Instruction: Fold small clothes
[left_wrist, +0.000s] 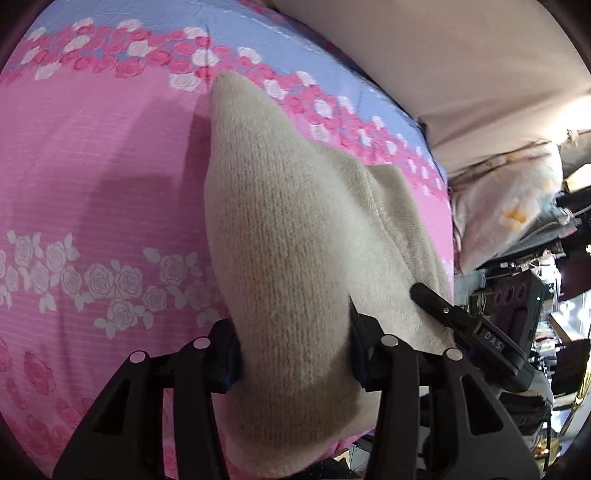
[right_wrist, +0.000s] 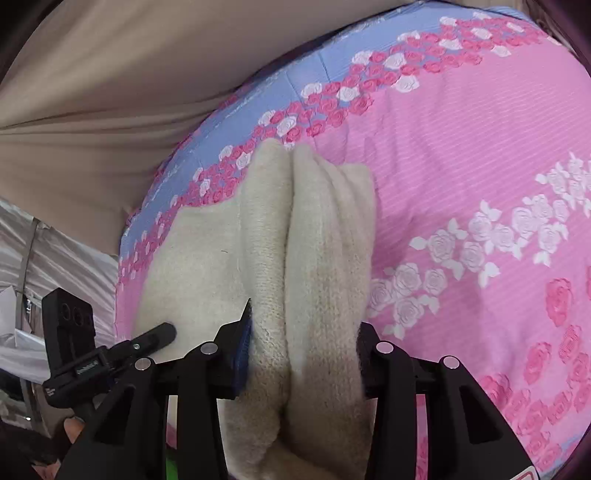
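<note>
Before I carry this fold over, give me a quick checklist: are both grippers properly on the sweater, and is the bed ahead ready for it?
1. Left gripper shut on the sweater: ok, knit fills the gap between its fingers.
2. Right gripper shut on the sweater: ok, two bunched layers sit between its fingers.
3. Grips on matching edges: cannot tell, the held corners are hidden by the fabric.
4. Rest of the sweater lying on the bedsheet: ok, it spreads flat beyond the grippers.
5. Landing area on the bedsheet: ok, only pink rose print shows there.
6. Distance from the bed's edge: cannot tell.
</note>
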